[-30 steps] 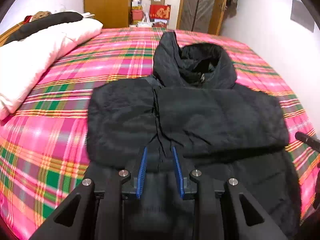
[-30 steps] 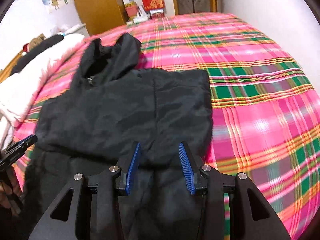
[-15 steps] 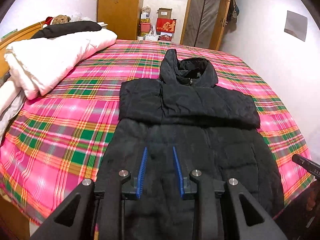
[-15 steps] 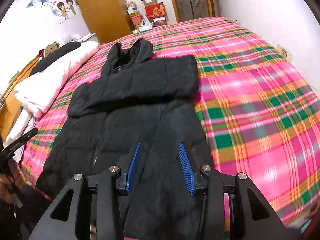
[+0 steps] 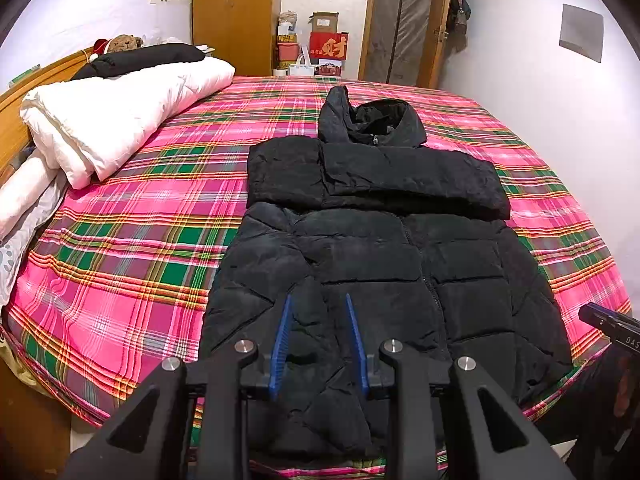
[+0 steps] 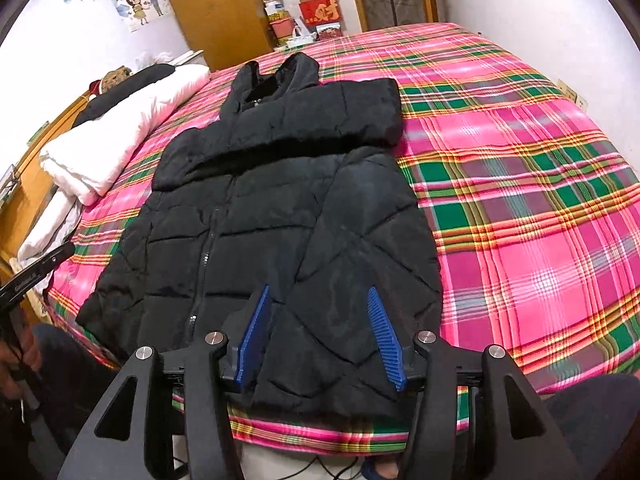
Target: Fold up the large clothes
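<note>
blue-padded left gripper [image 5: 318,344] parted, empty, above jacket hem. right gripper [image 6: 320,334] likewise spread wide, holding nothing, over lower right panel. black puffer jacket [image 5: 384,248] flat, front up, on plaid bedspread [image 5: 132,232], both sleeves folded across chest, hood toward far end. white duvet [image 5: 120,120] at headboard side.

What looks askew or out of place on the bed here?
Little stands out. The black quilted puffer jacket lies flat on the pink plaid bedspread, sleeves folded across the chest; only its hem overhangs the bed's edge slightly.
</note>
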Motion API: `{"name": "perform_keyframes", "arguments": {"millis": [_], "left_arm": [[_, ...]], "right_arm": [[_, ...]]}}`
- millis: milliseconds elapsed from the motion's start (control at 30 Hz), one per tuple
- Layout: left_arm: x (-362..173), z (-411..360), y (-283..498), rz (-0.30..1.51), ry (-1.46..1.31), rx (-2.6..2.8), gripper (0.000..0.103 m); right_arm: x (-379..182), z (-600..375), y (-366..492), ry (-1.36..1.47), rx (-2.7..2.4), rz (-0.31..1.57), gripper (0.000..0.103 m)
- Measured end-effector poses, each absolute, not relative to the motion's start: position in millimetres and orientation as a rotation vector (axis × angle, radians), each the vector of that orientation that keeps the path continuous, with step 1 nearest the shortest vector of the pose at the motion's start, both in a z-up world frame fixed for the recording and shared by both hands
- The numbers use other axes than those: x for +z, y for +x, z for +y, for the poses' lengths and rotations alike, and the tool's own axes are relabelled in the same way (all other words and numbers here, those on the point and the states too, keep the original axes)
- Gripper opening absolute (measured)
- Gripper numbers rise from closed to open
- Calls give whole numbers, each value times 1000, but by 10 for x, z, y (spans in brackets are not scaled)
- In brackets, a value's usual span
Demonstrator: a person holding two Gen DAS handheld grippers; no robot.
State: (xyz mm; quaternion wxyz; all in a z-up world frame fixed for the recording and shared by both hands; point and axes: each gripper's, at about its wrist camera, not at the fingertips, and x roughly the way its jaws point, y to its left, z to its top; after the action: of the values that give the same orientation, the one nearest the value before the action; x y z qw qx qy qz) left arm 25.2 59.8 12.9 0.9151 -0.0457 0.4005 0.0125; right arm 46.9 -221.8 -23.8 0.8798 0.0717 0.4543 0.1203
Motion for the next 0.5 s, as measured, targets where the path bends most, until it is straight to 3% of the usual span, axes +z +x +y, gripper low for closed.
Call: {"name": "perform_keyframes", "arguments": {"millis": [133,333,500], "left_arm": [[65,633,266,833,-95,47,29],[-130,737,343,877,-98,83,30],[-305,890,433,915,-118,117,37]], "right_arm": [[-325,-2259,498,159,242,970,61],[-472,-2356,562,181,211,1009,61],[-603,-2475,655,212,159,1044,61]]}}
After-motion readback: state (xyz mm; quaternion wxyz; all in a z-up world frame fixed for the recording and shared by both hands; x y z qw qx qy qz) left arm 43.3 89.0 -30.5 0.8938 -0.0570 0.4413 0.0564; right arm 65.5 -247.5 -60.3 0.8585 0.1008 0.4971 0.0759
